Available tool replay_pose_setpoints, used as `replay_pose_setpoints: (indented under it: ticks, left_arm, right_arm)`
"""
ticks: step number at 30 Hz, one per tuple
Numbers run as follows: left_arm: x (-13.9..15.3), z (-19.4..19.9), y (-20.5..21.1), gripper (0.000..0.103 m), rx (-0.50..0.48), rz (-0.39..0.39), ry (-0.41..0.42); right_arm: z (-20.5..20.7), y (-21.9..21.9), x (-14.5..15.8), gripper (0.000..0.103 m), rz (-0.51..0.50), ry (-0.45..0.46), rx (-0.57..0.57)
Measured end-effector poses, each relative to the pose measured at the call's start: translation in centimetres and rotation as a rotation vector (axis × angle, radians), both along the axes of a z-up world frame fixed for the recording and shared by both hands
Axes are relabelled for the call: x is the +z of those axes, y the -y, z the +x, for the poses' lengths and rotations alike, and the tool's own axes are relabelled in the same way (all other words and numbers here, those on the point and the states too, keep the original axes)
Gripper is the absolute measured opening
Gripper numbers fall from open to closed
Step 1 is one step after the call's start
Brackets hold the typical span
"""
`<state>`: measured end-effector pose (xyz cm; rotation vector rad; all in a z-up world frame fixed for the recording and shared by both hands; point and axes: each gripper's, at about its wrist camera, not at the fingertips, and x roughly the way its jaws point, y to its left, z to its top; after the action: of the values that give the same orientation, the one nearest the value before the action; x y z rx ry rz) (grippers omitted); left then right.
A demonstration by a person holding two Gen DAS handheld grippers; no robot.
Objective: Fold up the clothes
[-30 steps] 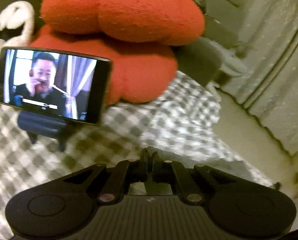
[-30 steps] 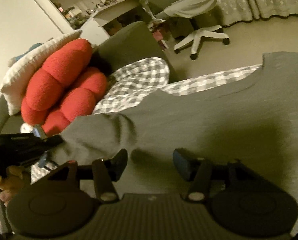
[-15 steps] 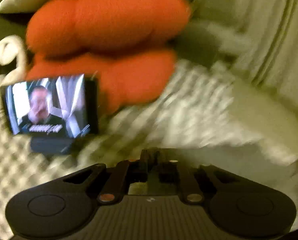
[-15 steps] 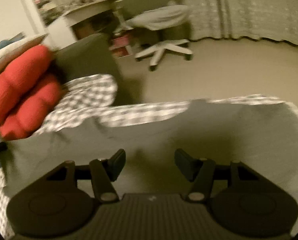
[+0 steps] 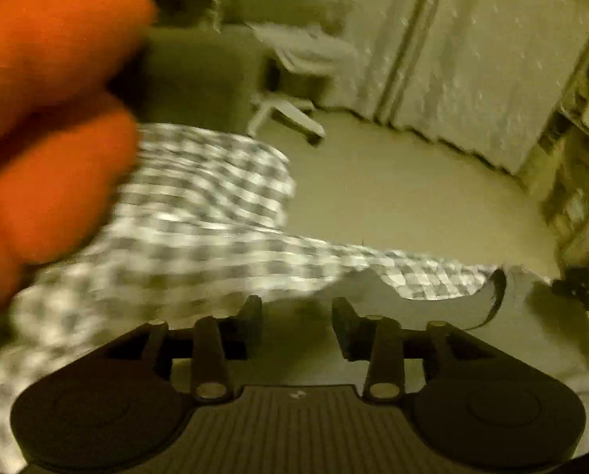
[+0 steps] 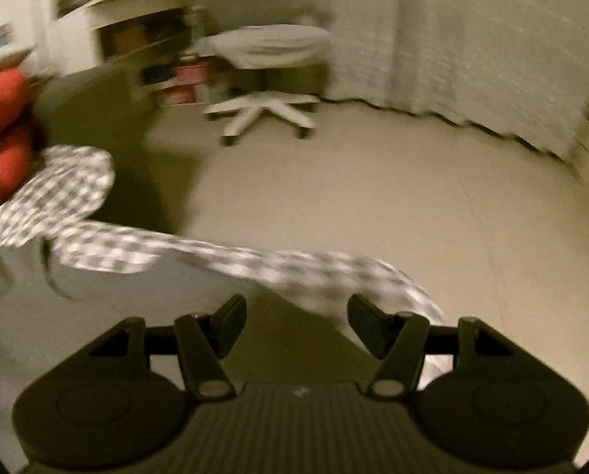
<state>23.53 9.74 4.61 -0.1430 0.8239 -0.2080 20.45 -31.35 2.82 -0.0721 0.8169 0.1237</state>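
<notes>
Two claws hover released above a grey garment point(image 5: 413, 339) on checked bedding point(image 5: 215, 217): left claw point(image 5: 297, 316) opening, right claw point(image 6: 296, 318) spread, likely reaching for edges.

Dim yellowish light, heavy motion blur, fisheye-warped edges.

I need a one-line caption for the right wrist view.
Right gripper, jaws open and empty, above a grey garment on checkered bedding; white swivel chair behind.

On the bed in front of you the garment point(image 6: 96, 316) lies on the checked sheet point(image 5: 199, 213). A cushion point(image 5: 45, 118) sits to its left. Past the bed's edge is bare floor point(image 6: 353, 197), with a swivel chair point(image 6: 266, 75) behind it and curtains point(image 6: 472, 47) to the chair's right.
</notes>
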Motion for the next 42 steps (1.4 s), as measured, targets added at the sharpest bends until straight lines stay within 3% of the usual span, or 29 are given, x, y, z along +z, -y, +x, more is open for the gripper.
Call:
replay_pose_setpoints:
  ticks: [2,5,6,7,8,9,11,12,16,18,20,24,28,31,32,35,37,38,40,42]
  left_arm:
    - [-1.2,1.6,1.7,0.042,-0.011,0.059,0.015]
    - [-2.5,2.4,3.3,0.041,-0.066,0.073,0.023]
    - [-2.8,2.5,3.7,0.036,-0.086,0.078,0.026]
    - [-3.2,2.6,4.2,0.014,-0.106,0.083,0.03]
    - [-3.4,2.6,4.7,0.003,-0.125,0.091,0.035]
    - [-3.4,2.4,5.4,0.0,-0.141,0.116,0.052]
    - [-2.7,1.9,5.7,0.0,-0.142,0.143,0.12]
    - [-2.2,1.7,5.6,0.0,-0.134,0.146,0.153]
    - [0.4,2.6,5.5,0.0,-0.075,0.126,0.254]
    - [0.6,3.8,6.1,0.0,-0.057,0.167,0.261]
    - [0.0,4.8,6.9,0.0,-0.039,0.229,0.268]
    - [-1.8,6.8,8.2,0.0,-0.005,0.338,0.248]
    - [-2.6,7.0,7.4,0.0,0.0,0.284,0.185]
    - [-1.0,6.0,3.5,0.0,0.039,0.143,0.122]
    - [-0.3,5.3,1.9,0.0,0.046,0.091,0.103]
    - [1.2,2.4,-0.8,0.004,0.041,0.074,0.107]
    - [2.0,0.1,-2.2,0.016,0.02,0.061,0.113]
    - [2.1,-1.0,-2.4,0.021,0.007,0.051,0.107]
    - [1.6,-2.0,-1.9,0.034,-0.02,0.059,0.103]
    - [0.9,-1.5,-0.2,0.035,-0.039,0.121,0.061]
  right_arm:
    - [1.4,-1.8,-0.6,0.059,-0.032,-0.001,0.08]
    - [3.5,-4.4,-1.7,0.059,-0.04,-0.006,0.152]
    - [4.2,-5.0,-2.2,0.059,-0.034,-0.004,0.168]
    - [4.8,-5.3,-2.8,0.056,-0.017,-0.018,0.181]
    - [5.3,-5.6,-3.5,0.053,-0.004,-0.045,0.192]
    - [5.6,-5.7,-4.2,0.044,-0.001,-0.068,0.207]
    - [5.1,-6.0,-4.2,0.013,0.009,-0.041,0.261]
    - [4.7,-6.3,-3.9,0.008,-0.007,-0.014,0.275]
    - [3.3,-6.5,-1.2,0.007,-0.027,0.149,0.256]
    - [2.8,-6.5,0.3,0.007,-0.047,0.226,0.237]
    - [2.9,-6.8,0.9,0.007,-0.1,0.257,0.222]
    - [4.1,-7.5,-0.8,0.007,-0.206,0.241,0.145]
    - [5.7,-8.8,-4.0,0.007,-0.278,0.175,0.116]
    - [6.8,-10.0,-7.2,0.007,-0.34,0.098,0.143]
    - [6.6,-9.9,-7.2,0.007,-0.324,0.097,0.13]
    - [6.0,-9.4,-6.3,0.012,-0.255,0.106,0.082]
    - [4.8,-7.6,-4.7,0.031,-0.19,0.12,0.057]
    - [3.8,-6.5,-3.7,0.035,-0.153,0.128,0.042]
    - [1.9,-4.0,-1.8,0.041,-0.096,0.124,0.022]
    - [0.0,-1.9,-0.7,0.045,-0.052,0.11,-0.007]
